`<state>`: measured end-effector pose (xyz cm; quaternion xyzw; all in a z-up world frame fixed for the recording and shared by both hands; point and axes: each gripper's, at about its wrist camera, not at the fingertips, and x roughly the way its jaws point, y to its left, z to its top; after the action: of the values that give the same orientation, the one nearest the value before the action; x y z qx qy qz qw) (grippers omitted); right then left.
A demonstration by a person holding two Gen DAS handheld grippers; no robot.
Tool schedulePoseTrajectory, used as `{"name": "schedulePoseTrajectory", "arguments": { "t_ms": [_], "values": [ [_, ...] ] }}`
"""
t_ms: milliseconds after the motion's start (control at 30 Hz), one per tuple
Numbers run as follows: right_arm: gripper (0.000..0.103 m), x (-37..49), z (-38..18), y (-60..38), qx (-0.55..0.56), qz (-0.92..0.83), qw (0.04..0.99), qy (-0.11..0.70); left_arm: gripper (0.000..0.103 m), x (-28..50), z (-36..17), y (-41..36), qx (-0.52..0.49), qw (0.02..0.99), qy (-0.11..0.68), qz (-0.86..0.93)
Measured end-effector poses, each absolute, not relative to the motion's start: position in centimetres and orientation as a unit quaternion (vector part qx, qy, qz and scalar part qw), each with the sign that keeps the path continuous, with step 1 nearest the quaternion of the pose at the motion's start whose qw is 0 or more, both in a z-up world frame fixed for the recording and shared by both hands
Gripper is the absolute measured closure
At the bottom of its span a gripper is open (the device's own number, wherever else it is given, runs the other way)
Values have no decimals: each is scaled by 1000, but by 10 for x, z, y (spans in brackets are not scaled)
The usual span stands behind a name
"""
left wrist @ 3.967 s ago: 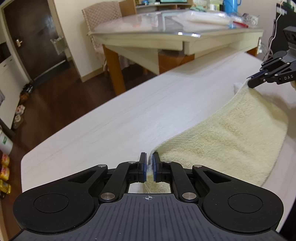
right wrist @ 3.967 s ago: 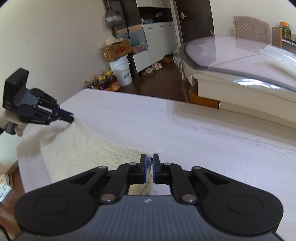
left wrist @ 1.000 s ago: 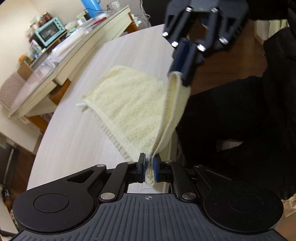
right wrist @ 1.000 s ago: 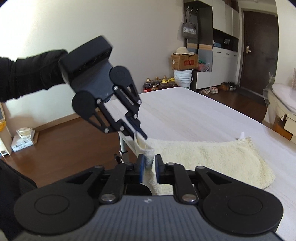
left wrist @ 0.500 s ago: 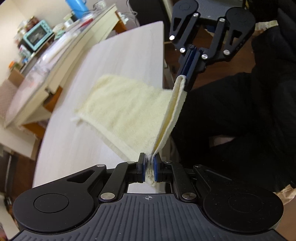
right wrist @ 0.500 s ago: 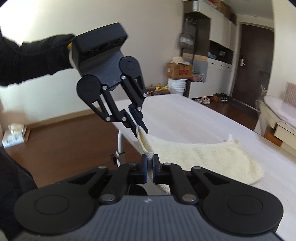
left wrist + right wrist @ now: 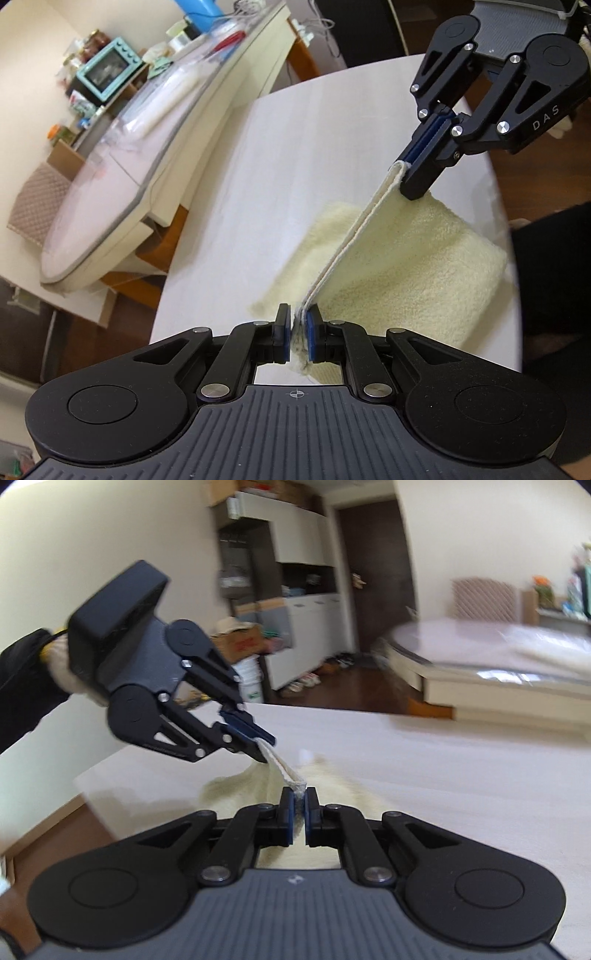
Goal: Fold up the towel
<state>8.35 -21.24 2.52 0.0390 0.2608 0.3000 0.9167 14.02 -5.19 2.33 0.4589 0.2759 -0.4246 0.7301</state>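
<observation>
A pale yellow towel (image 7: 399, 258) lies folded double on the white table (image 7: 258, 192), near its end edge. My left gripper (image 7: 295, 334) is shut on one end of the doubled hem. My right gripper (image 7: 410, 177) is shut on the other end of that hem. The hem is stretched taut between them, lifted above the rest of the towel. In the right wrist view my right gripper (image 7: 299, 808) pinches the hem, the left gripper (image 7: 264, 749) holds it just ahead, and the towel (image 7: 236, 786) spreads below.
A glass-topped dining table (image 7: 122, 147) with clutter stands beyond the white table, also in the right wrist view (image 7: 498, 653). A teal toaster oven (image 7: 109, 70) sits behind it. Dark wooden floor (image 7: 351, 686) surrounds the tables. The person's dark clothing (image 7: 554, 277) is at the table's end.
Both grippers have swung the lifted doubled hem over the table, away from the person's body. The towel's free part now lies closer under the grippers, and the views have turned toward the room.
</observation>
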Motion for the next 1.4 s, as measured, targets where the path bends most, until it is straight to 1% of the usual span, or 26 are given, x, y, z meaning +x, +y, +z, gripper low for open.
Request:
{"name": "schedulePoseTrajectory", "arguments": {
  "t_ms": [233, 333, 400, 433, 467, 567, 667, 700, 867, 900, 1067, 1167, 1200, 1333, 1400],
  "values": [
    [97, 121, 0, -233, 75, 273, 912, 297, 93, 176, 2, -64, 446, 734, 302, -415],
    [96, 125, -8, -237, 71, 263, 912, 308, 89, 183, -4, -62, 436, 741, 305, -408],
    [96, 121, -10, -241, 70, 259, 912, 310, 81, 185, -5, -59, 427, 750, 304, -403],
    [95, 121, -11, -241, 70, 257, 912, 313, 79, 187, -5, -58, 422, 755, 304, -400],
    [92, 121, -12, -242, 69, 254, 912, 314, 77, 189, -6, -57, 418, 759, 304, -396],
    [86, 122, -14, -246, 68, 237, 918, 311, 74, 193, -6, -53, 403, 770, 305, -389],
    [85, 127, -15, -247, 65, 225, 922, 309, 72, 196, -7, -50, 386, 779, 308, -385],
    [83, 129, -16, -247, 60, 222, 923, 310, 72, 197, -8, -49, 381, 782, 310, -385],
    [83, 129, -13, -242, 34, 218, 927, 304, 69, 194, -1, -43, 368, 792, 307, -379],
    [82, 128, -10, -242, 33, 217, 929, 297, 67, 193, 3, -39, 359, 798, 305, -377],
    [83, 117, 4, -229, 2, 251, 928, 274, 67, 192, 12, -25, 312, 824, 304, -362],
    [84, 115, 0, -215, -28, 272, 920, 280, 67, 195, 8, -25, 300, 832, 305, -352],
    [84, 116, -2, -213, -33, 274, 918, 284, 65, 197, 4, -27, 304, 831, 306, -351],
    [84, 127, -14, -213, -40, 261, 911, 318, 63, 203, -5, -35, 312, 828, 308, -350],
    [85, 128, -16, -217, -36, 259, 910, 322, 60, 204, -4, -34, 312, 827, 309, -352]
  ]
}}
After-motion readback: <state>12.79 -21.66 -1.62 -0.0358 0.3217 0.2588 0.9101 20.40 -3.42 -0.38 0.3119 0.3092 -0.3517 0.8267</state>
